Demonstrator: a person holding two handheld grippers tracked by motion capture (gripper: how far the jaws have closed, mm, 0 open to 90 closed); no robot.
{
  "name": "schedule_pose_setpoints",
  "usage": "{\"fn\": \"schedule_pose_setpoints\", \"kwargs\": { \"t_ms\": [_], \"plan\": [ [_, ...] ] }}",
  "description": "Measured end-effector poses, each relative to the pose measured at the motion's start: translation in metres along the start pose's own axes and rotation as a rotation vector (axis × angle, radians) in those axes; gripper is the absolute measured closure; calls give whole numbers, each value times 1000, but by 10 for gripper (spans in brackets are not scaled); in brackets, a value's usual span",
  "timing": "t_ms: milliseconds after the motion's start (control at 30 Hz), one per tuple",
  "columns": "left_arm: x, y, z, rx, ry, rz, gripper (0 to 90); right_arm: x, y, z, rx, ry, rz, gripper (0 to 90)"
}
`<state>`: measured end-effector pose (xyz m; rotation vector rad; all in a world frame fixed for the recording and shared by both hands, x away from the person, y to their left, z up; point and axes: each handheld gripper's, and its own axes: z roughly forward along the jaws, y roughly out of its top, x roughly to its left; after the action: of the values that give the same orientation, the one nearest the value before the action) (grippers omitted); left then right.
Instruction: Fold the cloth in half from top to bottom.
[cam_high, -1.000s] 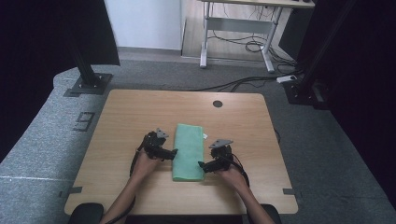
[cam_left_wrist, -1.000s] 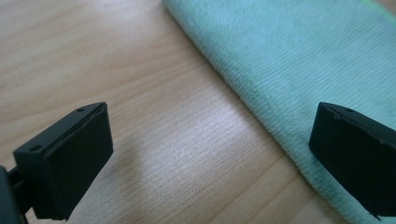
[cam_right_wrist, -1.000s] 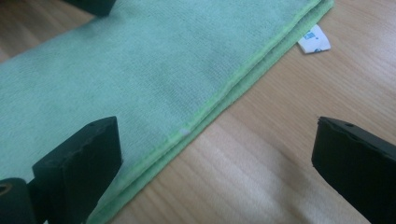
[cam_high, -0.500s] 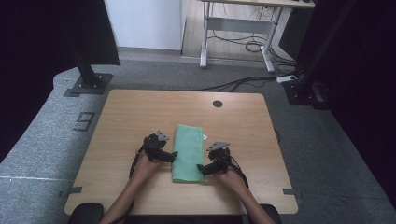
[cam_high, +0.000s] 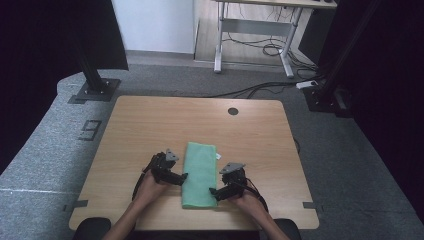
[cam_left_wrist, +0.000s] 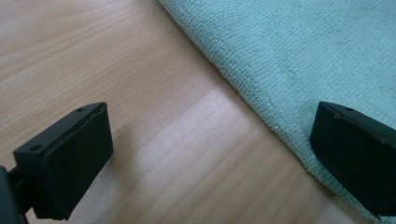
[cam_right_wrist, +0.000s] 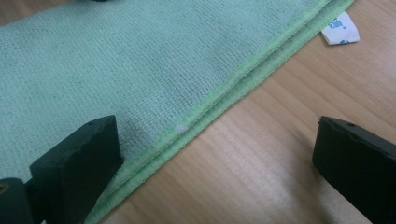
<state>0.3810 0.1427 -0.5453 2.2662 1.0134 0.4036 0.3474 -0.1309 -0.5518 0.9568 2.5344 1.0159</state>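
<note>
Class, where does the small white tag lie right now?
In the high view, the white tag lies on the table just off the far right corner of the green cloth.

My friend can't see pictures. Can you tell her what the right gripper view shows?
A folded green towel lies flat on a wooden table, its stitched edge running between the right gripper's two open black jaws. A small white tag sticks out near the towel's far corner.

Dim overhead view; soft shadows; close-ups blurred
</note>
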Motion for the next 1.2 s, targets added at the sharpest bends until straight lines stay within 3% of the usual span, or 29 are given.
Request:
{"fn": "schedule_pose_setpoints", "kwargs": {
  "t_ms": [233, 400, 567, 967, 1200],
  "plan": [
    [3, -4, 2, -23, -22, -32, 0, -5, 6, -2, 2, 32, 2, 34],
    [3, -4, 2, -23, -24, -31, 0, -21, 18, -5, -32, 28, 44, 37],
    [3, -4, 2, -22, -24, -29, 0, -38, 31, 0, -26, 8, 69, 59],
    [3, -4, 2, -22, -25, -29, 0, -63, 64, 20, -32, -14, 76, 331],
    [3, -4, 2, -23, -25, -30, 0, -77, 80, 30, -19, 2, 97, 497]
  ]
}}
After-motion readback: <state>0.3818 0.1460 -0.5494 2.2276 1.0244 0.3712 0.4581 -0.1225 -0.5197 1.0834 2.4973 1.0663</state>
